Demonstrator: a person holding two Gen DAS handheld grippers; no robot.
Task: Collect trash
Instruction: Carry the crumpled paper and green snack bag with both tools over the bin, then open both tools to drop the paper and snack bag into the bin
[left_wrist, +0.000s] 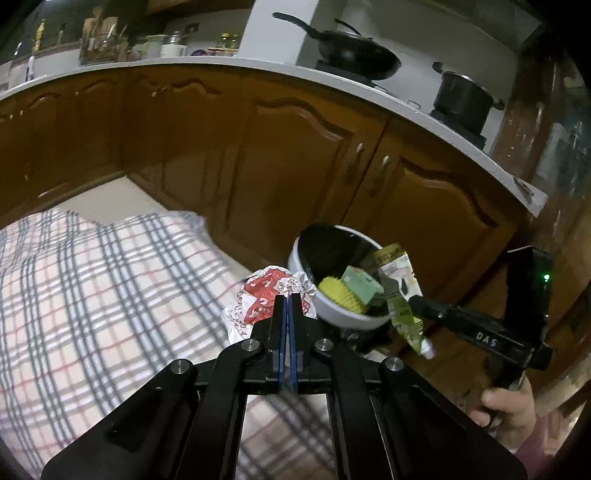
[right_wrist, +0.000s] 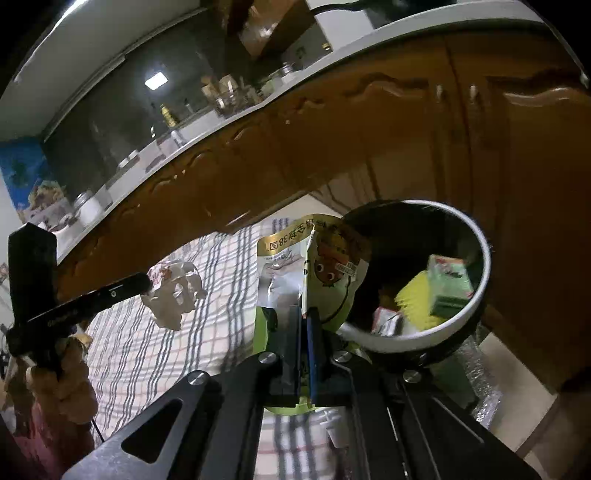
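Observation:
My left gripper is shut on a crumpled red-and-white wrapper, held just left of the white bin. The bin has a black liner and holds a yellow item and a green carton. In the right wrist view, my right gripper is shut on a green-and-yellow snack pouch at the near left rim of the bin. The same wrapper hangs from the left gripper off to the left. The pouch hangs beside the bin, partly over its rim.
A checked cloth covers the surface under both grippers. Brown wooden cabinets stand close behind the bin, under a white countertop with a wok and a pot. A hand grips the right tool.

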